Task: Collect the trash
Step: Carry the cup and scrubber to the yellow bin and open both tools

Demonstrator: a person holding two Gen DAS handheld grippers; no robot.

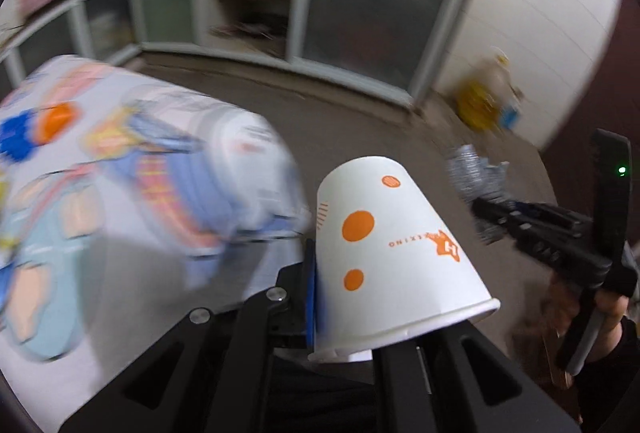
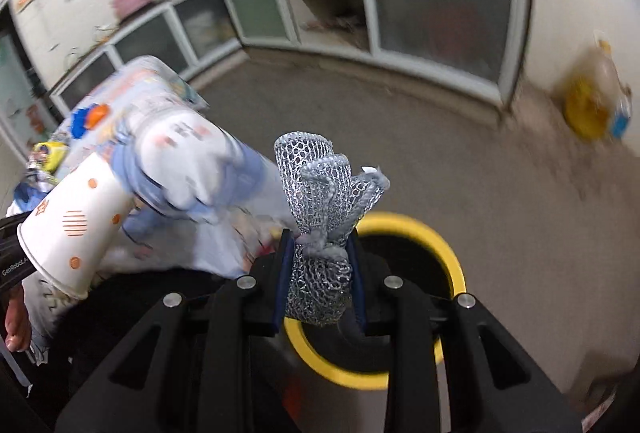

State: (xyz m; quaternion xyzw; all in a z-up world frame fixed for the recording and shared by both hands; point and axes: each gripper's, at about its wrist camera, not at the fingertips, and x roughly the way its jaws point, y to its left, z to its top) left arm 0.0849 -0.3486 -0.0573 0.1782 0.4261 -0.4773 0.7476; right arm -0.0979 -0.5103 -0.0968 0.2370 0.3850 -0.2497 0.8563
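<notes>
Two tools are in view, each carrying one piece of trash above a grey floor (image 2: 460, 161).

Left tool (image 1: 344, 317): its jaws are pressed almost together on the wall of a white paper cup (image 1: 394, 253) near the rim. The cup is held base-forward, its open rim toward the camera. It is printed with orange dots, a patch of orange stripes, and an orange star-shaped logo carrying the letter "H". Beside the logo runs orange lettering, seen upside down; only "EXING" can be read, and the first letters are hidden by the logo. In the right wrist view the same cup appears at the left edge, and white lettering "GenRobot" can be read on the black tool body below it; the rest of that word is cut off.

Right tool (image 2: 318, 273): its blue-padded jaws pinch a bunched piece of silver-grey mesh (image 2: 320, 201), which stands up above the fingertips. Directly below and behind this tool is a black bin with a yellow rim (image 2: 448, 257). A hand (image 1: 608, 309) grips the right tool's handle in the left wrist view.

To the left of both tools lies a cloth with a colourful cartoon print (image 1: 120, 173); it is blurred, and no writing on it can be read. Cabinets with frosted glass doors (image 2: 436, 9) line the far wall.
</notes>
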